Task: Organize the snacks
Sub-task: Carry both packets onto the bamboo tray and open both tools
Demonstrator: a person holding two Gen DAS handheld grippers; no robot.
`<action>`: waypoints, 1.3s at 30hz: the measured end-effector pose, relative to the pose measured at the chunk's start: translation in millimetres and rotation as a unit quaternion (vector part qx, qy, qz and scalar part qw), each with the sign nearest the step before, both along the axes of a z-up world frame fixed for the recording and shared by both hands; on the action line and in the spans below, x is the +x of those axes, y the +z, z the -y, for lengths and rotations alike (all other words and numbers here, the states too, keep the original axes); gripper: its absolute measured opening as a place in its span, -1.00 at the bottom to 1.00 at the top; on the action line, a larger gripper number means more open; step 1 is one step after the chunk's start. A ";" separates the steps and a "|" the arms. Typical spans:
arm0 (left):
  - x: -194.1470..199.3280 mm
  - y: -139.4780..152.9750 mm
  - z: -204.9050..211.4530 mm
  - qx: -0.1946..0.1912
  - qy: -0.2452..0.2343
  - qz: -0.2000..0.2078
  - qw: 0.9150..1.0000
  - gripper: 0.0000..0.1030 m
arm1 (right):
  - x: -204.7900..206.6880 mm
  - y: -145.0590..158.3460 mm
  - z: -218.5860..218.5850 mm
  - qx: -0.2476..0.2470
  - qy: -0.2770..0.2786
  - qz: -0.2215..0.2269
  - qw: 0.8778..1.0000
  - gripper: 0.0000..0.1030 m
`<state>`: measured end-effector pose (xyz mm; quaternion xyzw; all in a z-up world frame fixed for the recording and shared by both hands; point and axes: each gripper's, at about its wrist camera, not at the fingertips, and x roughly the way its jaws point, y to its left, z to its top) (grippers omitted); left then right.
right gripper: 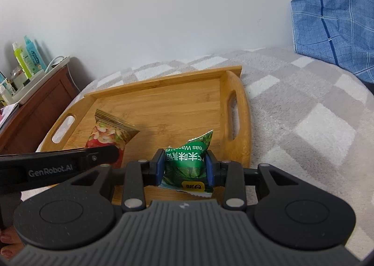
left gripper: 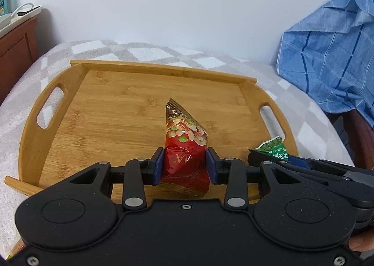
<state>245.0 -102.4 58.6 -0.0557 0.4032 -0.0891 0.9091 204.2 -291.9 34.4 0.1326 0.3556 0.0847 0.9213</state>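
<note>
My left gripper [left gripper: 184,163] is shut on a red snack packet [left gripper: 184,139] printed with mixed nuts, its blue pads pressing both sides. The packet points out over the bamboo tray [left gripper: 112,107]. My right gripper [right gripper: 185,164] is shut on a green wasabi-pea packet [right gripper: 187,160] above the tray's [right gripper: 163,107] near right part. In the left wrist view the green packet [left gripper: 273,147] and the right gripper show at the right edge. In the right wrist view the red packet [right gripper: 107,133] and the left gripper's black finger [right gripper: 70,160] show at the left.
The tray lies on a grey-and-white checked blanket [right gripper: 303,125]. A wooden cabinet [right gripper: 39,107] with bottles [right gripper: 28,57] and a white tray stands at the left. Blue checked cloth [left gripper: 327,55] hangs at the right. White wall behind.
</note>
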 end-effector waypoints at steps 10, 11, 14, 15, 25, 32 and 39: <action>4.7 -5.2 0.3 -0.001 0.002 -0.007 1.000 -0.30 | 7.2 -6.8 -4.3 0.000 0.001 -0.020 1.000 -0.23; 5.2 -5.1 -0.6 -0.001 0.001 -0.007 1.000 -0.30 | 7.3 -6.7 -4.3 0.001 0.001 -0.020 1.000 -0.22; 6.1 -7.2 -0.9 -0.002 0.002 -0.010 1.000 -0.30 | 8.1 -6.7 -3.2 0.007 0.000 -0.021 1.000 -0.22; 6.4 -7.6 -0.9 -0.003 0.002 -0.009 1.000 -0.30 | 8.0 -6.6 -2.7 0.008 -0.001 -0.022 1.000 -0.22; 8.9 -9.5 -0.8 -0.006 -0.001 -0.012 1.000 -0.27 | 7.7 -6.4 -2.4 0.006 -0.001 -0.021 1.000 -0.20; 9.5 -8.1 -1.3 0.001 0.003 -0.015 1.000 0.08 | 6.3 -4.8 -2.9 0.010 0.003 -0.020 1.000 -0.08; 4.6 3.9 -16.2 -0.008 0.019 0.000 1.000 0.61 | 0.6 6.2 -0.9 0.010 0.001 0.000 1.000 0.14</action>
